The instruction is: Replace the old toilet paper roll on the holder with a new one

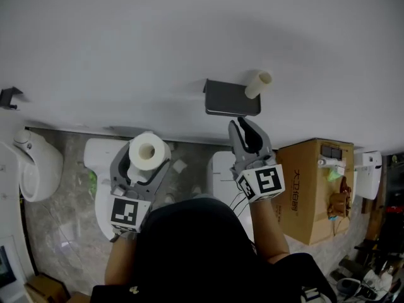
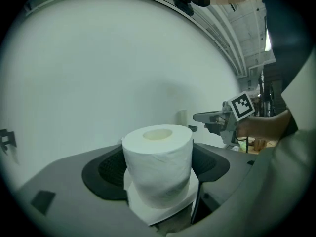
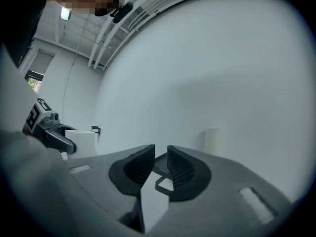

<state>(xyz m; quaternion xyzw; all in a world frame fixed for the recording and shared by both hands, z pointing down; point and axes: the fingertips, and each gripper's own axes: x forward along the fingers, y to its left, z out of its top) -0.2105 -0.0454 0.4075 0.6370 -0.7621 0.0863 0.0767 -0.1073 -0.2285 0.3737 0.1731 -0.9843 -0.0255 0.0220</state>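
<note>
A dark grey holder (image 1: 222, 100) is fixed to the white wall, and an empty cardboard tube (image 1: 257, 84) sticks up at its right end. My left gripper (image 1: 144, 166) is shut on a full white toilet paper roll (image 1: 148, 151), held upright below and left of the holder. In the left gripper view the roll (image 2: 158, 164) fills the space between the black pads (image 2: 106, 171). My right gripper (image 1: 243, 129) hovers just below the holder, its jaws a narrow gap apart with nothing between them (image 3: 160, 158). The tube (image 3: 215, 139) shows pale ahead of it on the right.
A white toilet (image 1: 100, 169) stands under the left gripper, and another white fixture (image 1: 38, 166) sits at the far left. A cardboard box (image 1: 312, 191) with small items stands at the right. A small dark bracket (image 1: 9, 96) is on the wall, left.
</note>
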